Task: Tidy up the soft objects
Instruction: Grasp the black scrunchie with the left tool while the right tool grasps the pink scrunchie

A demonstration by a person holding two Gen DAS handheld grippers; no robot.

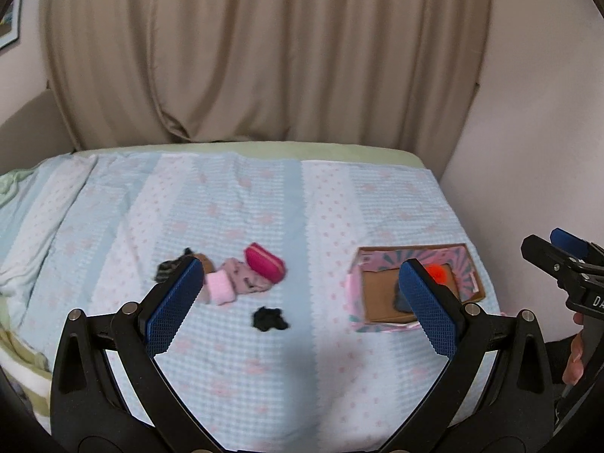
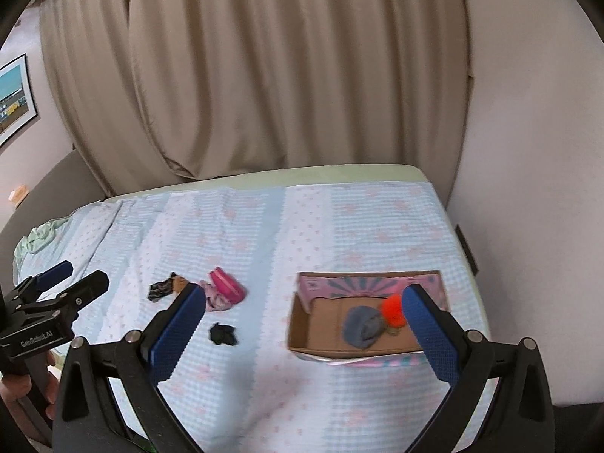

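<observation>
A pile of soft items lies mid-bed: a magenta pouch, a light pink roll, a patterned pink sock and a dark patterned piece. A black scrunchie lies apart in front of the pile; it also shows in the right wrist view. An open cardboard box on the right holds a grey cloth and an orange pom-pom. My left gripper is open and empty above the bed. My right gripper is open and empty, near the box.
The bed has a light blue and pink dotted cover. A beige curtain hangs behind it. A wall runs along the bed's right edge. A crumpled green cloth lies at the far left.
</observation>
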